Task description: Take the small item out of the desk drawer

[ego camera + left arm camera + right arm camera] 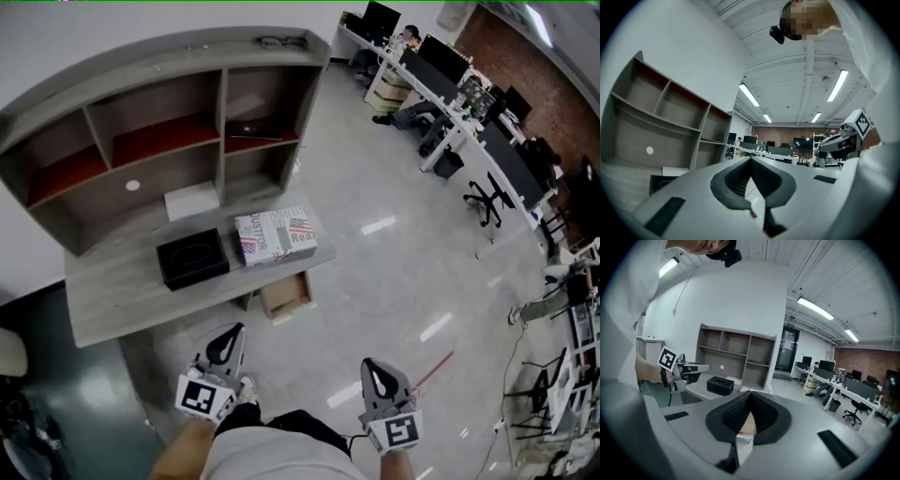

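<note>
The grey desk (122,300) with its shelf hutch (159,122) stands ahead of me. No drawer front or small item shows in any view. My left gripper (229,334) is held low in front of the desk's near edge, jaws shut and empty, as its own view shows (750,159). To the right, over the floor, my right gripper (373,368) is also shut with nothing in it (750,393). Each gripper appears in the other's view: the left gripper (689,369) and the right gripper (839,143).
On the desk lie a black box (192,258), a printed box (275,234) and a white sheet (191,202). A cardboard box (287,295) sits on the floor under the desk's right end. Office desks and chairs (487,192) stand far right.
</note>
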The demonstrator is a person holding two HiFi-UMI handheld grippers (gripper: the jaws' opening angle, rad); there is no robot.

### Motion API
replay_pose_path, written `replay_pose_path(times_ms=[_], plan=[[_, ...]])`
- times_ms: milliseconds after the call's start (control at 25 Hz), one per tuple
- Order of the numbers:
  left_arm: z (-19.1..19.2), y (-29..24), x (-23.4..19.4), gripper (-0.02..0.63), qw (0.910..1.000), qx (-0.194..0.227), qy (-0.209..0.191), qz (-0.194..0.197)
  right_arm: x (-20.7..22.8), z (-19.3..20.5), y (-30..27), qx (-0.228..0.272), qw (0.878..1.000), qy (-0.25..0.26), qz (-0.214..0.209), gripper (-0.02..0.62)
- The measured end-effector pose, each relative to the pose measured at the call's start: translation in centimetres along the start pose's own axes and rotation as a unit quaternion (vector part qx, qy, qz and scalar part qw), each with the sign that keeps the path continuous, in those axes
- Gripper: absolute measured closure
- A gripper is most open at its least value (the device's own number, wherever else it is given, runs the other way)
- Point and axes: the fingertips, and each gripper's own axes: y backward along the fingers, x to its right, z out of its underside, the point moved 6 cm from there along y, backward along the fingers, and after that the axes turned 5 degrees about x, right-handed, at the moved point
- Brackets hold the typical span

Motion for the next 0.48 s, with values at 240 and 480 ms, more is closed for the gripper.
replay_pose_path(times_ms=[240, 480], plan=[[0.8, -2.0, -1.2, 0.589, 0.9999, -0.012, 0.005, 0.002, 2.0, -0.1, -2.8, 0.0, 1.0, 0.005, -0.001, 0.574], [0.4, -5.1, -1.3, 0.589, 0.9998, -0.006, -0.011, -0.017, 5.0, 0.1, -6.1, 0.029, 0.999, 0.005, -0.021, 0.574]])
